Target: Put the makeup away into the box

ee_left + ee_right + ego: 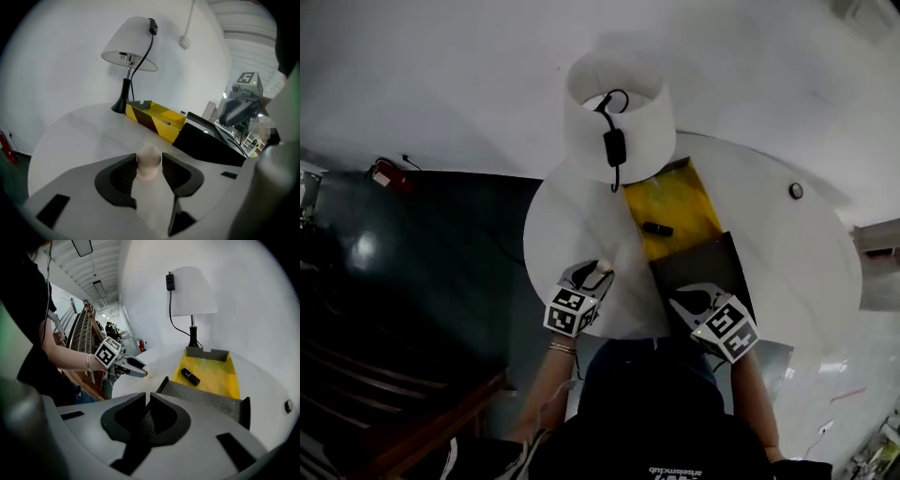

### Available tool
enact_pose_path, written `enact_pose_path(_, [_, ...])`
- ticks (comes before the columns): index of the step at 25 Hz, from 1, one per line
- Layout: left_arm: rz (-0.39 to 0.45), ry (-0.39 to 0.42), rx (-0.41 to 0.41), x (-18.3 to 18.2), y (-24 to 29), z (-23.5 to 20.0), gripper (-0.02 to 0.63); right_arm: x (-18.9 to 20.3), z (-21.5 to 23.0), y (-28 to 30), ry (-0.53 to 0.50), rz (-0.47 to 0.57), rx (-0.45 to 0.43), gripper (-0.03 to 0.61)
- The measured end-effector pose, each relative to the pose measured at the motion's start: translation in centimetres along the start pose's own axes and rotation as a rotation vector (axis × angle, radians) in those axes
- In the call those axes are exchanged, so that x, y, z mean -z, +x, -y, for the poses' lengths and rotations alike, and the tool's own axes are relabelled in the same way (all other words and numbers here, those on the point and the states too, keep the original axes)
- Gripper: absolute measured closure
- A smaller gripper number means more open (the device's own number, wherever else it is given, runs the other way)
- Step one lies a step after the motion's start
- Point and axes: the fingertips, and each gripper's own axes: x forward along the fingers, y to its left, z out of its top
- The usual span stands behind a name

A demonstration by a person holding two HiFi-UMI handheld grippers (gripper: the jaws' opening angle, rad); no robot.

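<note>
A round white bench (pixel 787 272) fills the middle of the head view, with dark floor (pixel 422 253) off at 9 o'clock. At the bench's 12 o'clock stands a lamp (pixel 649 127). Its white shade overhangs the far end of the box, and its corded switch (pixel 615 147) hangs down the front of the shade.

The yellow box (pixel 689 202) lies open, running from the lamp's foot toward the bench's centre. The left gripper view shows black and yellow stripes on its near wall. Its black lid (pixel 698 267) is swung out at the box's 6 o'clock end, toward the person.

The right gripper (pixel 146 404) is at about 5 o'clock on the bench, its jaws nearly together and clamped on the lid's edge. The left gripper (pixel 592 277) is at about 7 o'clock, just left of the lid — jaws wide apart, with the makeup sponge (pixel 149 161) between the pads. The sponge is beige and egg-shaped. It is outside the box, over bare bench, with the striped wall and the lid between it and the yellow floor.

A black lipstick (pixel 656 228) lies inside the box. A small dark round thing (pixel 795 190) sits near the rim at 2 o'clock — well apart from the rest.
</note>
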Motion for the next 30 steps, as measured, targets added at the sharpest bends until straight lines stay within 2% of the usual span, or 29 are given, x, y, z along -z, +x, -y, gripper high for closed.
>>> enact_pose_path(1, [0.003,-0.005,-0.007,-0.1,0.0,-0.1,0.446,0.0,0.0,0.0,-0.001,-0.001,-0.005,0.534])
enact_pose_path(6, [0.030,-0.013,-0.029,-0.2,-0.5,-0.2,0.463,-0.6,0.1,0.1,-0.014,0.004,-0.010,0.535])
enact_pose_path(12, [0.139,0.020,-0.064,-2.3,-1.8,0.3,0.465,-0.7,0.4,-0.8,-0.011,0.029,-0.011,0.537])
enact_pose_path(17, [0.121,0.007,-0.052,-3.7,-2.2,1.4,0.469,-0.2,1.0,-2.3,0.005,0.059,-0.008,0.537])
enact_pose_path(30, [0.160,0.145,0.013,-11.0,0.0,6.2,0.471,1.5,2.6,-5.7,0.036,0.105,0.004,0.538])
